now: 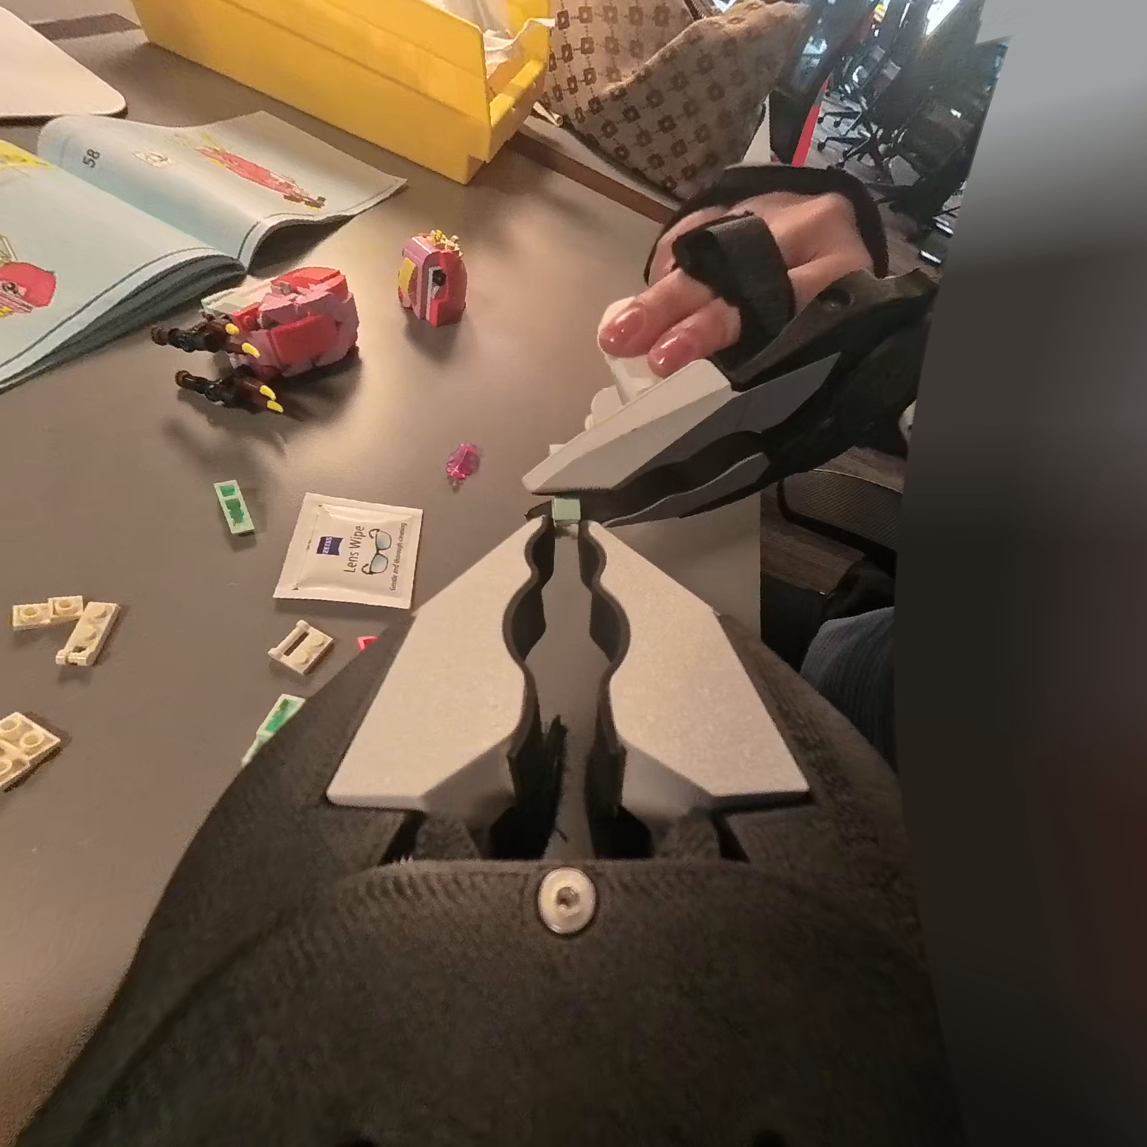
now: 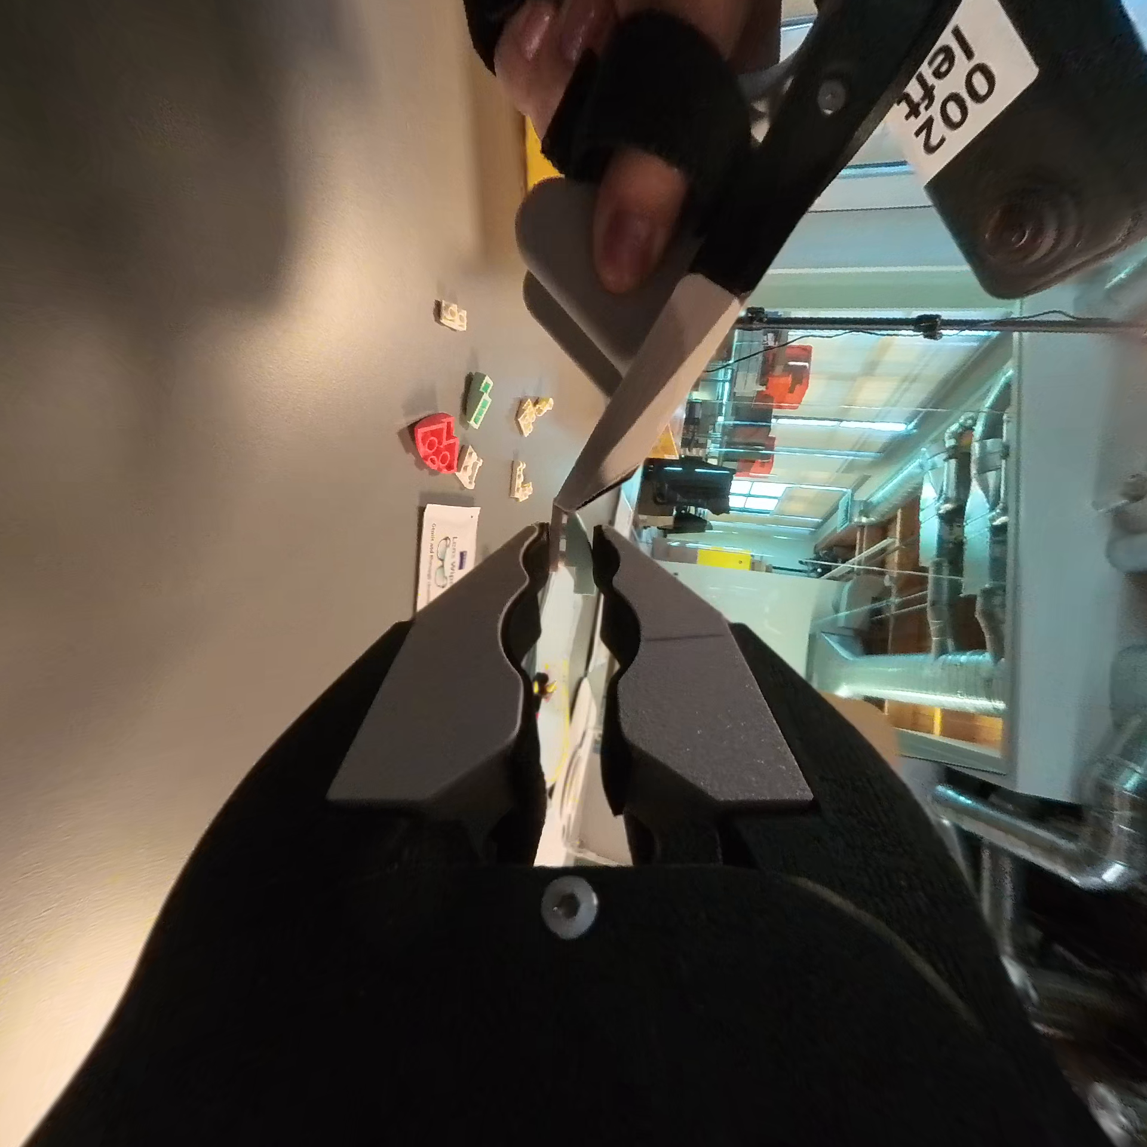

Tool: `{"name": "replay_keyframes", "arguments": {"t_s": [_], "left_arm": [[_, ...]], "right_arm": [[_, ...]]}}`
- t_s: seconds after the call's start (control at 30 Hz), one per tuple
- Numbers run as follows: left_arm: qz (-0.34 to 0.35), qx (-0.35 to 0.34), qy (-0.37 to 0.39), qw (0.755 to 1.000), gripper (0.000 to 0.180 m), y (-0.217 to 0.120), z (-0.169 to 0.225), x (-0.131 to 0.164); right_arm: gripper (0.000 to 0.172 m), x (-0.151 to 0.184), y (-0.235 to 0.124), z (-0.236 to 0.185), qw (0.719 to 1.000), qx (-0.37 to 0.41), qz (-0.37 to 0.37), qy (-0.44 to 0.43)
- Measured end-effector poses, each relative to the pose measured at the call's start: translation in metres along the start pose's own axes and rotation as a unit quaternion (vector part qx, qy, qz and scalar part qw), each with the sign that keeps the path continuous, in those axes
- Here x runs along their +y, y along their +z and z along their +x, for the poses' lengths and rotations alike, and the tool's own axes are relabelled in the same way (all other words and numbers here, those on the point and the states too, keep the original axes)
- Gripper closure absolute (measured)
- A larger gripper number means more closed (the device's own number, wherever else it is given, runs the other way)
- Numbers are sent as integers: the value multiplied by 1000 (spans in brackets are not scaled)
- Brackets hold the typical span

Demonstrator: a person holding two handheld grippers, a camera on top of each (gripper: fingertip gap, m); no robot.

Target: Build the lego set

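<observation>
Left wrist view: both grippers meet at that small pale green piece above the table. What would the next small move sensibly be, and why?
Probably steady the left gripper and ease the right gripper closed. The pale green piece sits at the left fingertips, with the right gripper's tips either side of it above the table, and the right wrist view shows its jaws apart, so a transfer looks unfinished.

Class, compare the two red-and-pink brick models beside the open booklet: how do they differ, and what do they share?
Size: the clawed model is clearly bigger than the small model. Shape: the clawed model has dark legs with yellow claws sticking out; the small model is compact, with none. Place: the clawed model lies nearer the booklet than the small model. Both are red-and-pink brick builds on the grey table.
</observation>
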State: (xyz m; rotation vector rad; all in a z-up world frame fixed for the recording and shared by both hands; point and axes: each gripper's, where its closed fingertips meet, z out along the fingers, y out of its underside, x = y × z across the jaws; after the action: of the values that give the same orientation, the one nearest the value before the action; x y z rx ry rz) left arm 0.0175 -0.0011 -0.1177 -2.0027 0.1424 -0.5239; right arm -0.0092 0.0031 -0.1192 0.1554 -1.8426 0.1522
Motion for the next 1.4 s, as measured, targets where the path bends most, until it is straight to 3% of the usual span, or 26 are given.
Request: {"name": "replay_keyframes", "arguments": {"t_s": [0.37,0.47,0.57,0.67,0.87,1.03,1.27,1.4], "left_arm": [[-20,-18,-38,999,175,4,-6,7],[-16,-16,-54,998,175,5,-6,8],[-10,11,-87,996,174,6,-4,10],[8,53,-134,990,174,4,0,6],[11,69,-162,984,174,6,-1,9],[24,62,-157,985,174,4,-2,8],[9,55,-134,989,174,4,0,10],[32,55,-138,988,174,0,-2,3]], "right_arm": [[161,6,6,-11,997,-6,-49,-56],[161,5,6,-14,999,-27,-35,-13],[160,3,4,-19,988,-100,-5,120],[160,0,1,-17,975,-130,23,181],[160,1,0,-21,970,-154,19,187],[160,0,1,-19,973,-130,-1,190],[160,-5,-5,-26,951,-175,25,253],[161,-5,-4,-15,967,-117,27,226]]}}
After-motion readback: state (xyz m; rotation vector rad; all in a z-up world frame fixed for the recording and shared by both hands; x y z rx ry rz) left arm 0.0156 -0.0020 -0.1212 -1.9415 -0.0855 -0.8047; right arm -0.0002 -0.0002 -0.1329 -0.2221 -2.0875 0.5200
